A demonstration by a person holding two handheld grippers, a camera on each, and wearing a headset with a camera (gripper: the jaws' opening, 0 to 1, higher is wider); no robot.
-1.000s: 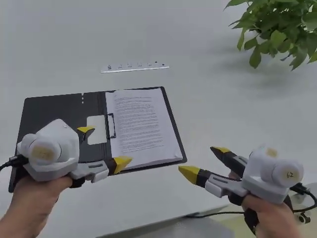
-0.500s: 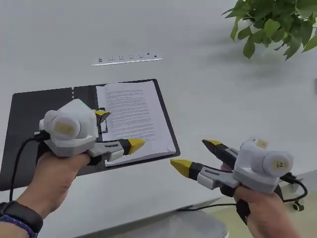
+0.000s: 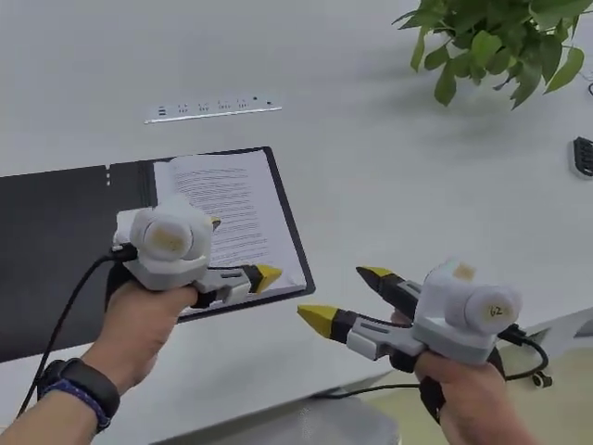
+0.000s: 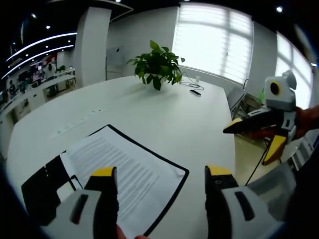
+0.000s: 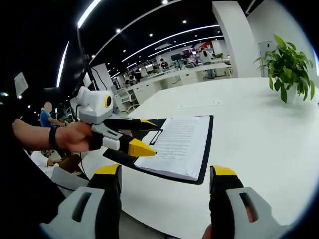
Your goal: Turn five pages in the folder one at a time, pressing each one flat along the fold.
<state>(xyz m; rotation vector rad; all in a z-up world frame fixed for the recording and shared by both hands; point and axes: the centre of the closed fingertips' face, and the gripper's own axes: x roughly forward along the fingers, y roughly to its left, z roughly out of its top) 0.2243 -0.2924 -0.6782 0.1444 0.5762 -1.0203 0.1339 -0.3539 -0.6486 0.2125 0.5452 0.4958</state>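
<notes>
Moved since a second ago: left claw (image 3: 241,250), from over the lower left corner of the black cover to over the lower part of the printed page; right claw (image 3: 346,297) placed much as before, off the folder.

Item 1. Folder (image 3: 56,232), black, lying open and flat on the white tabletop (image 3: 389,185). Printed page (image 3: 222,199) on its right half, uppermost on a thin stack; bare cover on its left half.

Item 2. Left claw, held in the left hand (image 3: 139,324). Released, jaws spread, nothing between them. Seen from the right gripper view (image 5: 144,135), its lower yellow tip sits at the near edge of the page (image 5: 182,144); contact with the paper cannot be told. Its own view (image 4: 161,174) looks across the page (image 4: 119,164).

Item 3. Right claw, held in the right hand (image 3: 468,394). Released, jaws spread and empty, over bare tabletop just beyond the folder's lower right corner.

Item 4. Power strip (image 3: 213,108), white, beyond the folder.

Item 5. Potted plant (image 3: 491,42), far right of the tabletop.

Item 6. Dark wristband (image 3: 79,380), on the left wrist.
</notes>
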